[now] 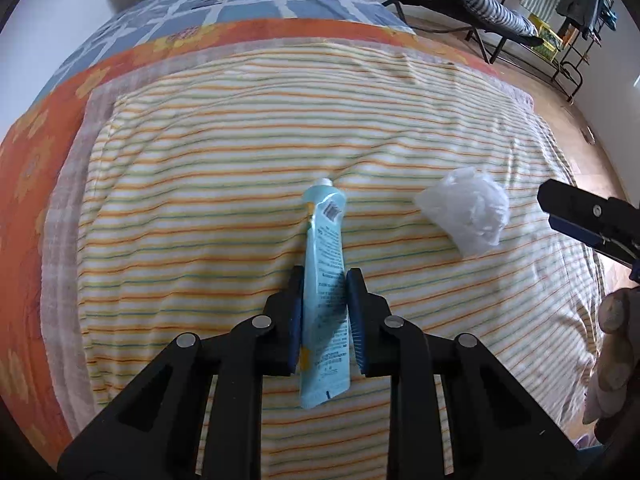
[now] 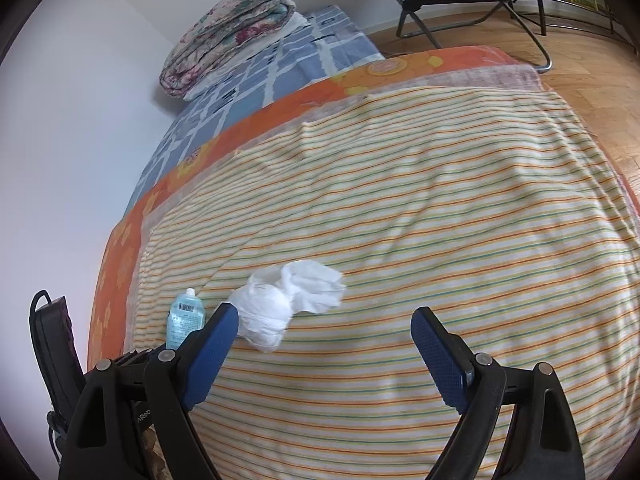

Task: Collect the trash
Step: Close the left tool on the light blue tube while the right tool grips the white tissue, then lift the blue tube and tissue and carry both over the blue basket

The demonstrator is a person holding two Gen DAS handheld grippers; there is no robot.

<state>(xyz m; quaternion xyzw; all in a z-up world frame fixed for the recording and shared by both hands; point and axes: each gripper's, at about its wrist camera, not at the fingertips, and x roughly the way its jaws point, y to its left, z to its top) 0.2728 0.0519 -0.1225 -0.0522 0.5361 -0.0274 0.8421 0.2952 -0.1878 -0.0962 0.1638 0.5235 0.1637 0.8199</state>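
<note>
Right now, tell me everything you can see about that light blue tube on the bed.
The light blue tube is a soft, squeezable plastic one with a white cap, a barcode and small print. It lies flat on the striped sheet, cap pointing away. The left gripper has its blue pads closed against its sides.

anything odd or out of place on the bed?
Two bits of litter on the striped blanket: a flattened light-blue tube, gripped between the left gripper's fingers, and a crumpled white plastic bag lying loose beside it. No spill visible.
</note>
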